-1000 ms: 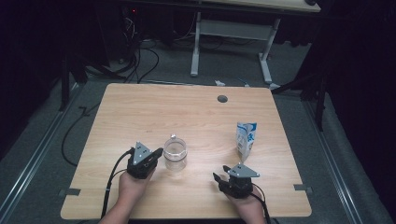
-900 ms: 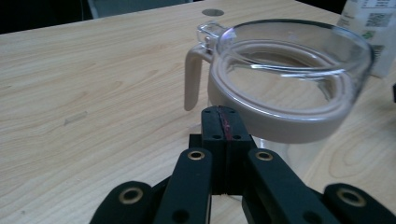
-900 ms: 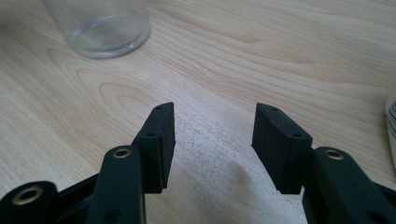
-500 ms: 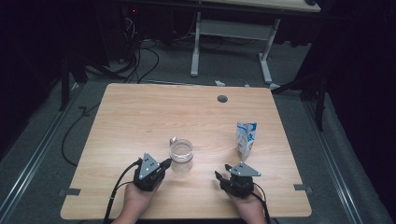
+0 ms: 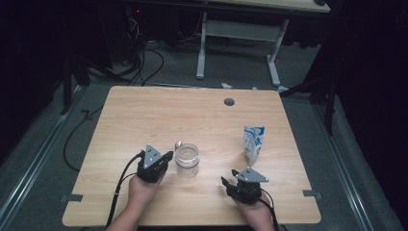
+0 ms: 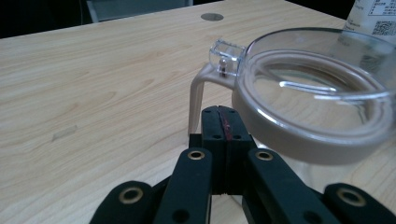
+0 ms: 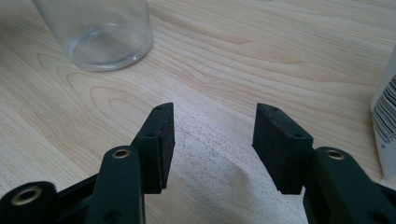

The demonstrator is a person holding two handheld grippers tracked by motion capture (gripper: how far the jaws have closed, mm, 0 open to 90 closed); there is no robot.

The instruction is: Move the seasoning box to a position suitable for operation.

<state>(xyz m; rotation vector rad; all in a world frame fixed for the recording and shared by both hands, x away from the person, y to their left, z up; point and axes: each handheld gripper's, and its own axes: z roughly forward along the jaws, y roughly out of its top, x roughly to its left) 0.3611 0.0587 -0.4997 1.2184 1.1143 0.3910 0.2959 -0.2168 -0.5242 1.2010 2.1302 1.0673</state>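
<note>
Beside the milk carton (image 5: pixel 253 143), a clear jar (image 5: pixel 186 160) stands lidless.

A milk carton (image 5: pixel 253 142) stands upright (right side) on the wooden table (image 5: pixel 144 115).

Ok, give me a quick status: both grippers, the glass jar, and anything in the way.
Left gripper shut, empty, beside the clear glass jar. Right gripper open, empty, over bare table. Jar upright, hinged lid on. White-and-blue milk carton stands apart; nothing blocking.

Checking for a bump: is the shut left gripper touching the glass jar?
Cannot tell. In the left gripper view the left gripper sits just under the glass jar rim, which overlaps it, so neither contact nor gap shows plainly.
</note>
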